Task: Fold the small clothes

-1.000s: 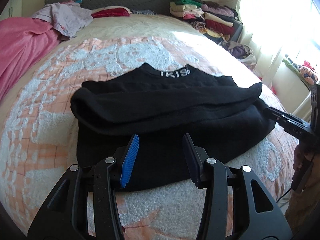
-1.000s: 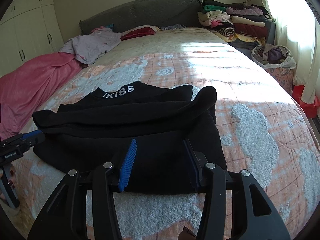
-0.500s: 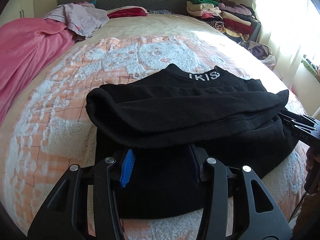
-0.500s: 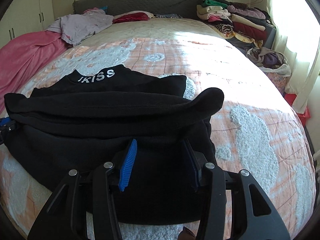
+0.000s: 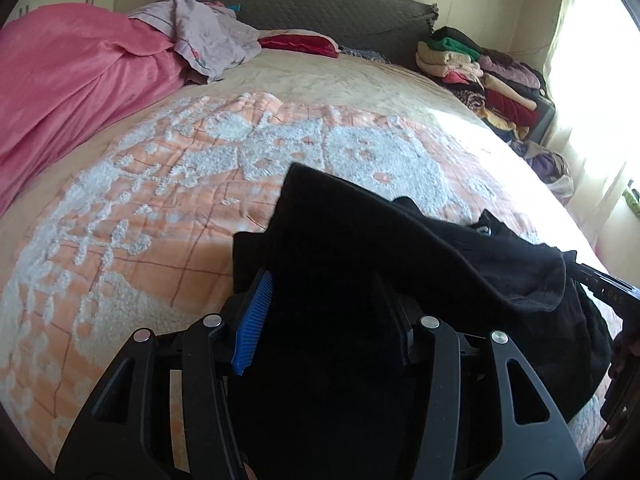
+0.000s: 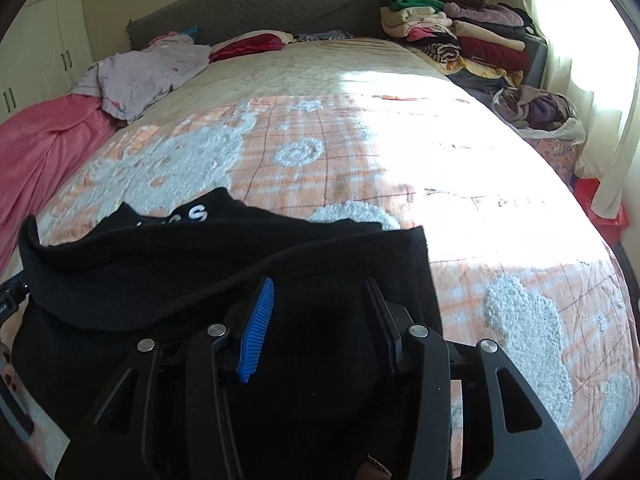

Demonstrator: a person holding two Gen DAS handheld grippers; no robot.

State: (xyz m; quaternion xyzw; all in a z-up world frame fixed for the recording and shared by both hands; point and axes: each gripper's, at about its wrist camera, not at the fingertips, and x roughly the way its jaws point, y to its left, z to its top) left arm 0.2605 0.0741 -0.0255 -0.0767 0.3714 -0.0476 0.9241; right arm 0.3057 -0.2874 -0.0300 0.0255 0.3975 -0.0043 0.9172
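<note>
A black sweater (image 5: 400, 248) lies on the peach and white bedspread (image 5: 160, 208); white collar letters (image 6: 192, 214) show in the right wrist view. My left gripper (image 5: 324, 280) is pushed into its left end. Its jaws are opening, fabric lies between them, and a raised fold hides the fingertips. The blue pad (image 5: 254, 320) faces the cloth without pressing it. My right gripper (image 6: 318, 282) stands open at the sweater's (image 6: 200, 280) right end, cloth between its fingers and a fold over the tips. Each gripper shows in the other's view, the right gripper (image 5: 604, 292) and the left gripper (image 6: 8, 296).
A pink blanket (image 5: 60, 80) and a lilac garment (image 5: 208, 40) lie at the bed's far left. A red pillow (image 6: 248, 44) rests by the grey headboard (image 6: 260, 8). Stacked folded clothes (image 6: 460, 36) and a bag of clothes (image 6: 536, 112) sit right. White wardrobe doors (image 6: 44, 52) stand left.
Both grippers have pushed forward into the sweater. Its folded upper layer has risen and now covers the fingertips, and part of the collar lettering is hidden.
</note>
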